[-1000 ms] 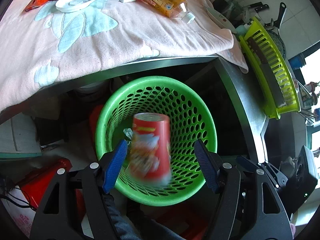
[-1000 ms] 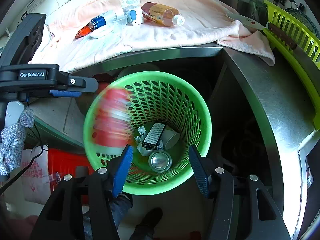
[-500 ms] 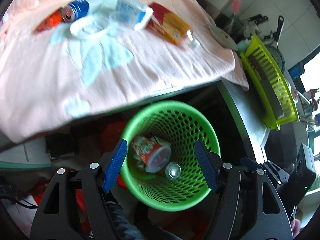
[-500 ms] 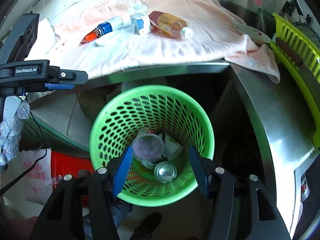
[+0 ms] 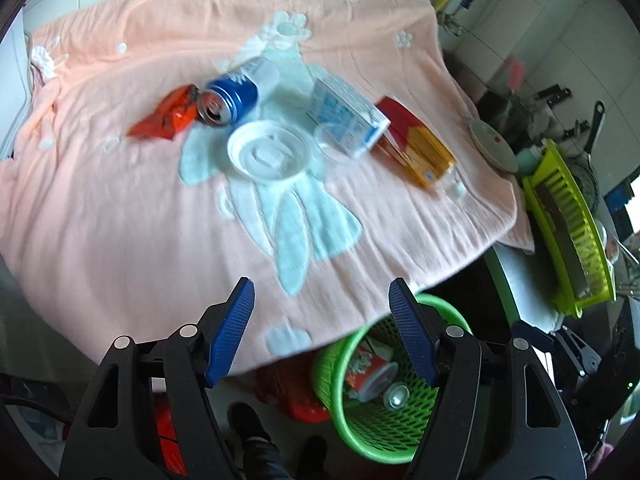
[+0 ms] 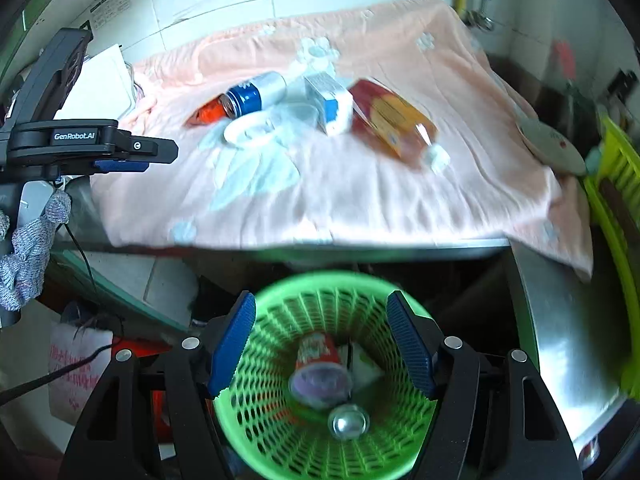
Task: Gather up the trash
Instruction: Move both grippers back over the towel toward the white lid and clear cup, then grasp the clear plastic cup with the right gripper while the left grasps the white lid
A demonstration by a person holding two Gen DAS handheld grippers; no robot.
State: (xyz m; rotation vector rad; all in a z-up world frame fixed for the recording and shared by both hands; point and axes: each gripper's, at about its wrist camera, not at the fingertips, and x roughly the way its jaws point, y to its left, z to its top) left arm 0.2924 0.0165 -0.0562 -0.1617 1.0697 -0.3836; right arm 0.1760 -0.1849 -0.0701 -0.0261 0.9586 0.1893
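Since trash remains: both fingers gape empty.
Next target: blue can (image 5: 230,98) (light, dentable), grip mid-body.

White wall tiles (image 6: 248,4) with fruit pictures stand behind a steel surface (image 6: 560,360) covered by a pink towel (image 5: 120,220). A yellow-green dish rack (image 5: 568,232) sits at its right.

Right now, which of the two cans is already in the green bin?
The silver can beside the red cup in the green bin. The blue can lies on the pink towel.
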